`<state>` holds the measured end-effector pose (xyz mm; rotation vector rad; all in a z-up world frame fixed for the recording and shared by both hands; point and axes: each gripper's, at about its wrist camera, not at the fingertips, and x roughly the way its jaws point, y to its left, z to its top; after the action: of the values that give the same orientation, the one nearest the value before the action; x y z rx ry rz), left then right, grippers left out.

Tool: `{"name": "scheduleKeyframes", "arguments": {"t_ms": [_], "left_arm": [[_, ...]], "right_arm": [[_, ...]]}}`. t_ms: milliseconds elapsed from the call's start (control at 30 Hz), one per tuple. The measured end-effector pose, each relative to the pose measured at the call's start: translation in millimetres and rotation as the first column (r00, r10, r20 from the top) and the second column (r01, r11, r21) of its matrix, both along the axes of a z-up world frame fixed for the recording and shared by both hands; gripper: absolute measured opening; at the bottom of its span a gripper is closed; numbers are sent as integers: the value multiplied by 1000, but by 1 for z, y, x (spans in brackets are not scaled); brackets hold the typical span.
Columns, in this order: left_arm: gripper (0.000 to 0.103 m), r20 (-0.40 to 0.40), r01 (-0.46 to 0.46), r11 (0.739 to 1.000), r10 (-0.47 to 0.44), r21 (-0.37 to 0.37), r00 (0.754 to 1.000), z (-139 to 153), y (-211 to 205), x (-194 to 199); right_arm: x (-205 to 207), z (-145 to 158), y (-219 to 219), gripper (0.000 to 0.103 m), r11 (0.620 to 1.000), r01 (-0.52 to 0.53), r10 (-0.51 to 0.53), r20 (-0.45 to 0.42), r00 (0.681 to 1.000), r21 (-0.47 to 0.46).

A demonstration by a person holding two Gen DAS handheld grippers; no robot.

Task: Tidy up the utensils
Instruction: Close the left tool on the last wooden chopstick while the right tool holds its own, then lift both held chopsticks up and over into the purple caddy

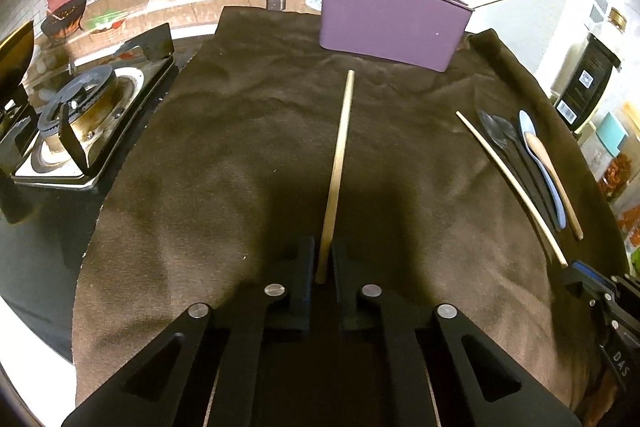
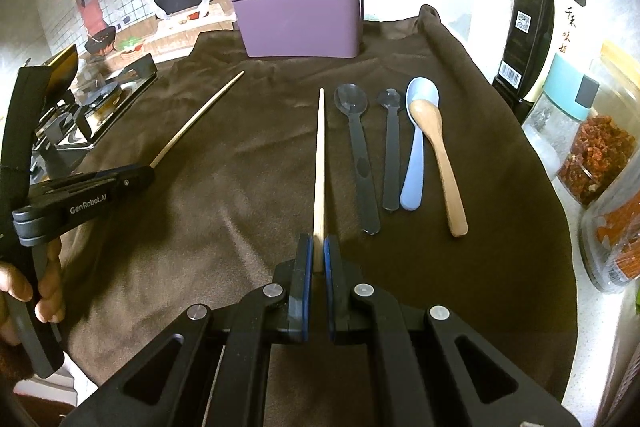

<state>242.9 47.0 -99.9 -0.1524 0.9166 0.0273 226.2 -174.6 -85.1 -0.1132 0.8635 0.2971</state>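
Note:
My left gripper (image 1: 322,251) is shut on a wooden chopstick (image 1: 338,163) that points toward the purple utensil holder (image 1: 392,23) at the back of the brown cloth. My right gripper (image 2: 318,247) is shut on a second wooden chopstick (image 2: 319,163), also pointing at the holder (image 2: 300,23). Right of it lie two dark plastic spoons (image 2: 362,155), a light blue spoon (image 2: 416,143) and a wooden spoon (image 2: 440,155). The holder has chopsticks standing in it. The left gripper (image 2: 148,171) with its chopstick (image 2: 196,123) shows at the left of the right wrist view.
A gas stove (image 1: 80,107) stands left of the brown cloth (image 1: 240,147). A dark bottle (image 2: 532,27) and jars of red food (image 2: 592,155) stand along the right edge. A tiled wall with a cartoon sticker is behind the holder.

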Motion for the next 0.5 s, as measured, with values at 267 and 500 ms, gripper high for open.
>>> {"name": "scheduleKeyframes", "arguments": {"t_ms": [267,500], "left_arm": [[6,40,2,1000,-2,16,999,14,2,-15],[6,162,33,999,-37,29,986,68,7,-43]], "right_arm": [[-5,3,-2,5,1000,0,0,8,1000,17],[-15,31,-2,5,1000,-10,10,62,998,-1]]}}
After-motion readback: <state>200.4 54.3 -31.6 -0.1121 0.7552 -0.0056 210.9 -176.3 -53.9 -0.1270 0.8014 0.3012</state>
